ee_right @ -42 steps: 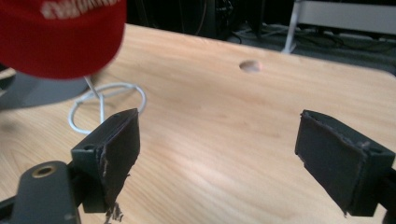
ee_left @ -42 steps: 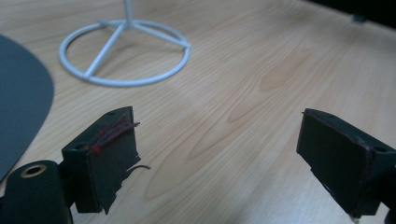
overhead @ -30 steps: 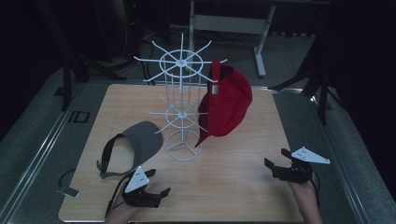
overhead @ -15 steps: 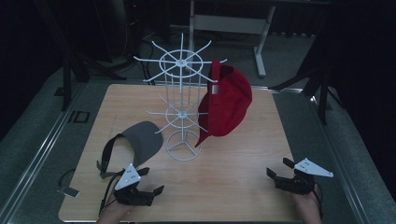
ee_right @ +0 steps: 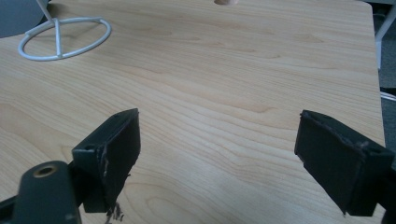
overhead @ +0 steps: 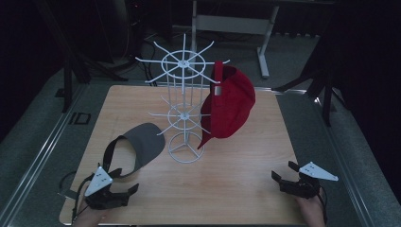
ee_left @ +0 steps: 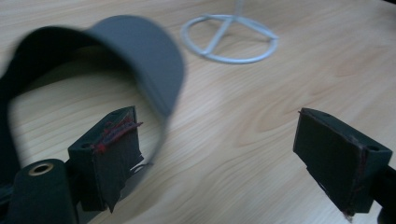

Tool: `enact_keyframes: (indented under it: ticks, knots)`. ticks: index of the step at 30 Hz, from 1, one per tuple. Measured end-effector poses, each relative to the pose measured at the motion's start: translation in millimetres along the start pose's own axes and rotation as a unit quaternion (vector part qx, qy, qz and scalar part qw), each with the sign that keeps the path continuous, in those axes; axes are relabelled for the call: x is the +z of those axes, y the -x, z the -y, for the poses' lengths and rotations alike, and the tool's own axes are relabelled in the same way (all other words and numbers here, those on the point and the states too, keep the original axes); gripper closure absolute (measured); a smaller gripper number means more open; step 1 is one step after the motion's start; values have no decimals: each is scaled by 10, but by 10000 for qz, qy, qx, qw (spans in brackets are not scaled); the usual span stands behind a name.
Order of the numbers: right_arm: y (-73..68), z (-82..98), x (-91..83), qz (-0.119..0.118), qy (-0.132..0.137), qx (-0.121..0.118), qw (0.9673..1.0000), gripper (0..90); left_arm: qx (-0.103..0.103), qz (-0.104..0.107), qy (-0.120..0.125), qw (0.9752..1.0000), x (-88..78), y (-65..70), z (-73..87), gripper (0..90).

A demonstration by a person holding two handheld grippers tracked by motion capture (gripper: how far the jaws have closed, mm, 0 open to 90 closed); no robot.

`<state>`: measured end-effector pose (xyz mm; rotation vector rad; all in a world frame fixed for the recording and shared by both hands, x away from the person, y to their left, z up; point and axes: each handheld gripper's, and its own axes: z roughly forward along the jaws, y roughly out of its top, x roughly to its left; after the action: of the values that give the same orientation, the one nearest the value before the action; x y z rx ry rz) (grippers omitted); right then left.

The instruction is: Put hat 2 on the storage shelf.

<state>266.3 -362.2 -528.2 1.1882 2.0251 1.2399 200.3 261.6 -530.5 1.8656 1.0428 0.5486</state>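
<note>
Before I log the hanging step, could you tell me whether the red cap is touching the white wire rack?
Touching. In the high view the red cap hangs off the table, its back strap hooked over a prong of the white rack.

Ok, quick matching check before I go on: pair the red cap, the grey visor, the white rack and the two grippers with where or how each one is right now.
Things:
1. red cap
2. grey visor
3. white rack
4. left gripper and right gripper

Places or states:
A. lying flat on the table, left of the rack's base
B. standing upright in the middle of the table
C. hanging on the rack's right side
D. open, holding nothing, low at the near edge of the table

Pairs: 1-C, 2-A, 3-B, 4-D
</note>
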Motion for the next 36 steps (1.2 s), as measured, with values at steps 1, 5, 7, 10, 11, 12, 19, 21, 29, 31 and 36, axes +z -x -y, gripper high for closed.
enact_keyframes:
  ticks: [1,5,7,10,11,12,19,21,29,31,36]
  knots:
    - [-6,3,3,-17,2,19,10000,143,-31,-95,11,9999,-36,-45,19,148]
    - [-19,8,3,-23,-10,18,10000,142,-213,-483,-103,9985,-134,-209,91,148]
    - [-14,9,-1,-10,-11,26,10000,143,-305,-655,-218,9971,-162,-281,133,148]
    - [-7,9,-12,-24,18,82,10000,142,-431,-881,-366,9945,-178,-365,201,147]
    - [-3,10,-15,-27,35,77,10000,142,-467,-905,-390,9940,-180,-389,223,148]
    - [-2,11,-18,-25,40,80,10000,142,-508,-958,-436,9932,-174,-412,241,147]
    - [-5,29,-14,-33,31,117,9999,142,-614,-1047,-837,9891,-47,-536,269,148]
    - [-5,44,-5,-34,15,119,9999,142,-640,-1032,-895,9886,-11,-573,255,149]
    - [6,71,-6,-39,-4,146,9999,142,-472,-893,-1094,9888,158,-633,219,242]
    - [11,70,-14,-32,2,155,9999,142,-539,-852,-1068,9892,187,-642,214,273]
    - [23,85,-16,-8,-57,153,9999,142,-509,-945,-1080,9883,245,-629,223,430]
